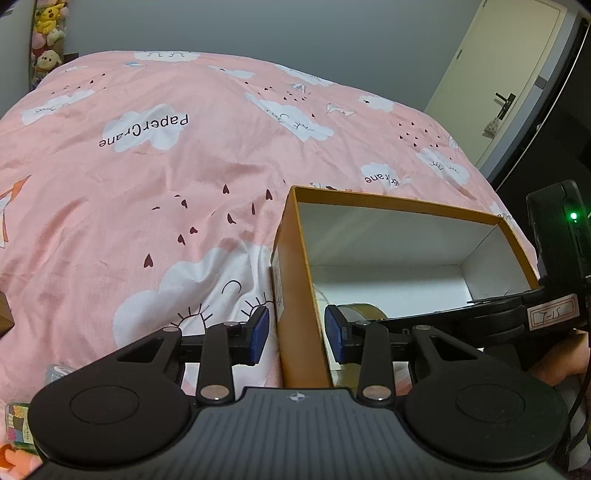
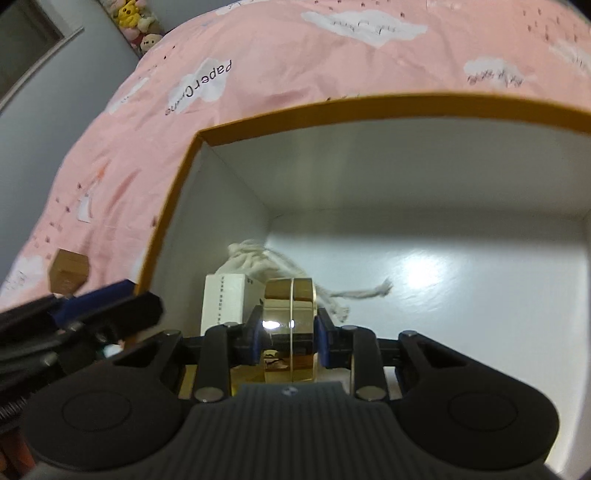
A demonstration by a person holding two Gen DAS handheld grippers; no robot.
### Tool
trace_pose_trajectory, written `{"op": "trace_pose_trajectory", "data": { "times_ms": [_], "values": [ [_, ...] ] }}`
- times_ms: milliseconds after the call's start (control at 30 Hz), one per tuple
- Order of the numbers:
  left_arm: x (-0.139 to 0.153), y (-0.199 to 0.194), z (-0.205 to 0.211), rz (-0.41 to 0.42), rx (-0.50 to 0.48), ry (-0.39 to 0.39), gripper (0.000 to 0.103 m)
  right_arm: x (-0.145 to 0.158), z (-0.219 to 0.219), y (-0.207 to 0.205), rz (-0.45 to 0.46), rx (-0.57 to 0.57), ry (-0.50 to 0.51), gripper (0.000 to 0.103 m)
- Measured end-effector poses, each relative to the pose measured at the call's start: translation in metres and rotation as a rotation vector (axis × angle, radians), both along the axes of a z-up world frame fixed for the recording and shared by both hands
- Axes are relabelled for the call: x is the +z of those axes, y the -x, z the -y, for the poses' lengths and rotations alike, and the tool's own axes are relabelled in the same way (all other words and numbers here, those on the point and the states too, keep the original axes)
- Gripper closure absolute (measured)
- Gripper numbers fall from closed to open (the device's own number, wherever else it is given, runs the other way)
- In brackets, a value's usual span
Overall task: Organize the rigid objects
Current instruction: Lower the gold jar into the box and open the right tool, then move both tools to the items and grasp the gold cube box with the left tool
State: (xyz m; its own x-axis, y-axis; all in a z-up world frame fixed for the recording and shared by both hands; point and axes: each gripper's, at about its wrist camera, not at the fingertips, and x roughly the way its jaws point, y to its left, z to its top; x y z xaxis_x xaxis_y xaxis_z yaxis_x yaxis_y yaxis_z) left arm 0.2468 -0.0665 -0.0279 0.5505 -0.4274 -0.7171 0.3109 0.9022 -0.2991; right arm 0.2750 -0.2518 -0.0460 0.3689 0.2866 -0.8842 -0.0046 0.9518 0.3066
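An orange cardboard box with a white inside stands open on the pink bedspread. My left gripper straddles its near left wall, one blue pad on each side, with a gap to the wall on both sides. My right gripper is shut on a round gold tin held on edge, low inside the box. The tin also shows in the left wrist view. A small white carton and a white knotted rope lie on the box floor behind the tin.
The pink cloud-print bedspread fills the scene. A small brown hexagonal box lies on it left of the orange box. Small colourful items lie at the near left. A door stands at the far right; plush toys at the far left.
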Motion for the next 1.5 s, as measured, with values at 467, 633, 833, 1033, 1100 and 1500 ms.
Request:
{"op": "trace_pose_trajectory", "data": {
  "times_ms": [467,633,833,1033,1100,1500],
  "values": [
    [0.003,0.004,-0.002,0.008,-0.004,0.008,0.063,0.009,0.0,0.01,0.029,-0.027,0.123,0.068],
    [0.003,0.005,-0.001,0.01,-0.004,0.004,0.063,0.007,0.01,0.007,0.009,-0.064,0.123,0.067],
    [0.005,0.009,-0.002,0.012,-0.003,0.002,0.063,-0.003,0.009,0.003,-0.036,-0.1,0.003,0.069],
    [0.007,0.012,-0.003,0.021,-0.003,-0.007,0.063,0.005,-0.011,0.004,-0.001,-0.015,0.137,0.063],
    [0.007,0.014,-0.002,0.026,-0.003,-0.009,0.063,0.008,-0.02,0.009,0.031,0.027,0.261,0.061],
    [0.027,0.033,-0.019,0.098,0.043,-0.009,0.063,0.061,-0.051,0.041,0.283,0.142,0.369,0.049]
  ]
}}
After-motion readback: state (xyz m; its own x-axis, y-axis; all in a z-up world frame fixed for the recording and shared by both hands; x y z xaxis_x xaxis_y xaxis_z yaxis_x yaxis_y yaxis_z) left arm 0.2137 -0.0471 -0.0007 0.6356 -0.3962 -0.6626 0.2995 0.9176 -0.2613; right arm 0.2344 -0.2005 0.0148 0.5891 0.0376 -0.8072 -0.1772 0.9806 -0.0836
